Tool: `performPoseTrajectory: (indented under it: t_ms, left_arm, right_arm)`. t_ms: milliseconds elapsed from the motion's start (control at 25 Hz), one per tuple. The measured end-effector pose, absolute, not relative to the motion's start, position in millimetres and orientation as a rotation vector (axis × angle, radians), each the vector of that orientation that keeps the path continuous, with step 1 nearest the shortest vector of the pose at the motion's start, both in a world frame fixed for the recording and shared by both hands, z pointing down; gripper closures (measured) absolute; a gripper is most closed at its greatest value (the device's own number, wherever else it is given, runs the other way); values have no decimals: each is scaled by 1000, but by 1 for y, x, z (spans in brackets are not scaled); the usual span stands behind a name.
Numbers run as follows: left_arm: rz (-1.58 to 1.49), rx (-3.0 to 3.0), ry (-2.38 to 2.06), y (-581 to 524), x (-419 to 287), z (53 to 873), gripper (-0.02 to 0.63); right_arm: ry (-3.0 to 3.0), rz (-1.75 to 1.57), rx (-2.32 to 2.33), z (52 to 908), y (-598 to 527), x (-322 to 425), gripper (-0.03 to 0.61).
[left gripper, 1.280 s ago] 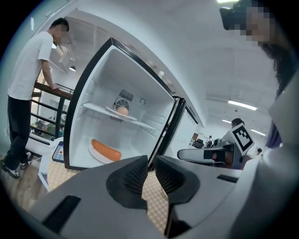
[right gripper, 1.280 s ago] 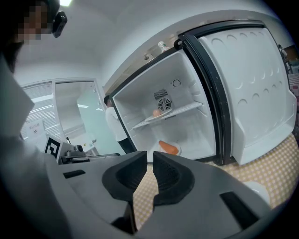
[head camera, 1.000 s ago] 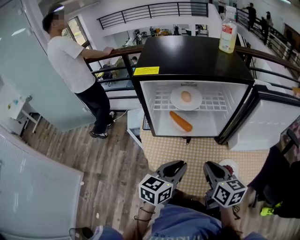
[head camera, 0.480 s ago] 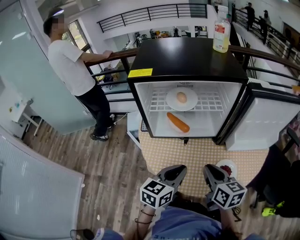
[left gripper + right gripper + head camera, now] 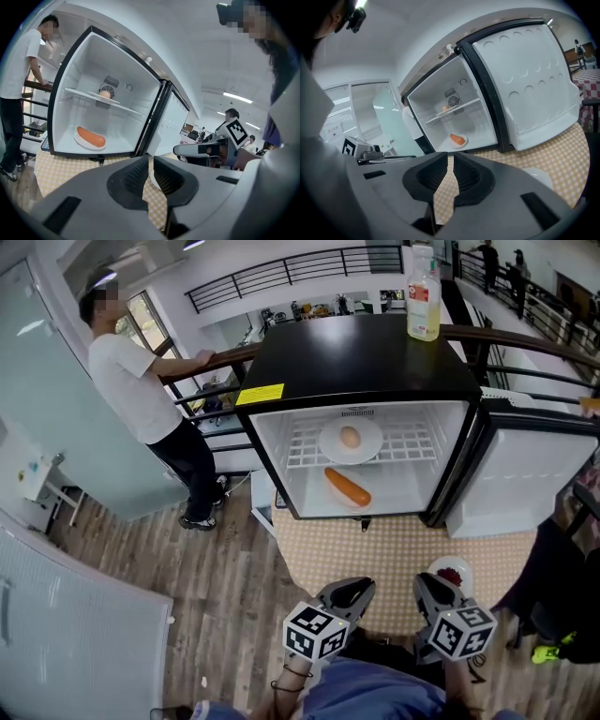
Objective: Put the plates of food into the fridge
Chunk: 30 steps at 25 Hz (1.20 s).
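The black mini fridge (image 5: pixel 361 352) stands open. A white plate with a pale round food (image 5: pixel 350 440) sits on its wire shelf, and a plate with a sausage (image 5: pixel 347 487) lies on its floor. Both also show in the left gripper view: the sausage (image 5: pixel 91 137) and the shelf plate (image 5: pixel 105 94). A third plate with red food (image 5: pixel 452 574) rests on the checkered cloth just ahead of my right gripper (image 5: pixel 433 592). My left gripper (image 5: pixel 350 594) hovers beside it. Both grippers are shut and hold nothing, as the left gripper (image 5: pixel 150 176) and right gripper (image 5: pixel 450 176) show in their own views.
The fridge door (image 5: pixel 525 474) hangs open to the right. A bottle (image 5: pixel 424 301) stands on the fridge top. A person in a white shirt (image 5: pixel 136 385) leans on the railing at the left. The checkered cloth (image 5: pixel 394 545) covers the wood floor before the fridge.
Both grippers have drawn back a little from the fridge toward me and sit lower in the head view. The plates have not moved.
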State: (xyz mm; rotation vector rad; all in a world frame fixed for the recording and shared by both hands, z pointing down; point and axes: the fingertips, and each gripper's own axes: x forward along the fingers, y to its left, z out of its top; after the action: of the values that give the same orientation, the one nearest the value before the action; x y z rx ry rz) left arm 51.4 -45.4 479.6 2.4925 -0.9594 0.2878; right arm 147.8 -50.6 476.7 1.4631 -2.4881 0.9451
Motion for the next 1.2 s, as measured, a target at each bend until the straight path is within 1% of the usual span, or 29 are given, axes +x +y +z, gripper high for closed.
performPoseTrajectory:
  t_ms: [280,720,1040,1120,1200]
  left_arm:
    - [366,2514,-831,-39,85,504,583]
    - [601,2534,-545,-33,159,576,583]
    - [727,2450,-468,-54,191,631,579]
    - [760,2423,-460,-60,197,644,559]
    - [800,2392,-449,-65,201,657,510]
  right_arm:
    - [-2375,1008,1618,500,-36,200,526]
    - [-2090,1179,1875,576,-4,308,526]
    - [-1987,1237,1858,641,-9,344,526]
    - [-1990,1299,1844,652,-11,344,525]
    - [-1992,1355,1826,662,-13,342,502]
